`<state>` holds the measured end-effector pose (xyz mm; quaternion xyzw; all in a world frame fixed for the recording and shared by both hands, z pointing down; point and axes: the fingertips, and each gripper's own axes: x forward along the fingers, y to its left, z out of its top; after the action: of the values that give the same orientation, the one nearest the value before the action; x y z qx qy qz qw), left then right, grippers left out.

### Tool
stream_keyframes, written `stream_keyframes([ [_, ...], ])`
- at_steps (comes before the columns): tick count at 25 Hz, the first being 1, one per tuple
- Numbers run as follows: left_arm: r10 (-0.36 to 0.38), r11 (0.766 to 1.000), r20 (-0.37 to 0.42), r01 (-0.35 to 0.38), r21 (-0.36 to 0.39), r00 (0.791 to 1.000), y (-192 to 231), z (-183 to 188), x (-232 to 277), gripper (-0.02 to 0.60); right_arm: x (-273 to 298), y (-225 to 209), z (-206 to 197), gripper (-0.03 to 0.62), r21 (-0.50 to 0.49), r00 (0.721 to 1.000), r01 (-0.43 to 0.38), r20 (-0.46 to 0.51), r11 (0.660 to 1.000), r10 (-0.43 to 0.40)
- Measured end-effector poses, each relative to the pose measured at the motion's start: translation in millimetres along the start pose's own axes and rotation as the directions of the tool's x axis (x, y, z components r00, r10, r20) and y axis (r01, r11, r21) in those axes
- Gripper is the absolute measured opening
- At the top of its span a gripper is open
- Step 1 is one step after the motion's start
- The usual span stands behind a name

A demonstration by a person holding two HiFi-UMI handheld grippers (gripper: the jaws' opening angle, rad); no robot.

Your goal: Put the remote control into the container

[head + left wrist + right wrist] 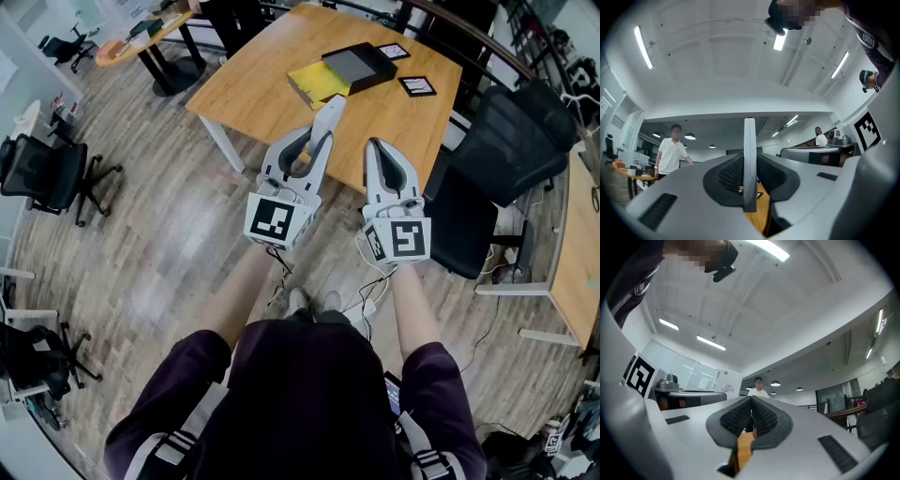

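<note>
Left gripper (317,148): squeezed tight on the remote control (330,117), held up in the air

Right gripper (373,142): pads pressed together with nothing in them, just beside the left one

Remote control: not on the table (272,84); it sticks out past the left jaws, over the table's near edge

Which way it points: its long side runs away from the person, and the tip leans toward the container (361,66)

Container: a black open box by the far edge of the table, touching a yellow pad (317,84) on its near side

Way to go: the container lies ahead and a bit to the right of the remote's tip, well apart from it

Nearer hand: the right gripper looks a little closer to the box, but the left one has the remote

Next move, I think: reach forward and a bit right, then lower the remote into the box
</note>
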<state>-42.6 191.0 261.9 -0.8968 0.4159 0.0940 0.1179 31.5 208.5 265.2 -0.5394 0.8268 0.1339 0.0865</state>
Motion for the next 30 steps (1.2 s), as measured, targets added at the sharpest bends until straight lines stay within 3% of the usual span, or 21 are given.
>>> stream_keyframes([
  [9,-0.030,1.000,-0.009,0.029,-0.001,1.000,14.3,-17.7,17.4,0.081,23.7,-8.1,-15.5,0.018,-0.015,1.000,-0.003,-0.002,1.000,0.003],
  [30,-0.015,1.000,-0.035,0.014,-0.011,0.999,51.1,-93.6,147.6,0.081,114.4,-115.9,-90.6,0.018,0.011,0.999,-0.004,-0.034,1.000,0.005],
])
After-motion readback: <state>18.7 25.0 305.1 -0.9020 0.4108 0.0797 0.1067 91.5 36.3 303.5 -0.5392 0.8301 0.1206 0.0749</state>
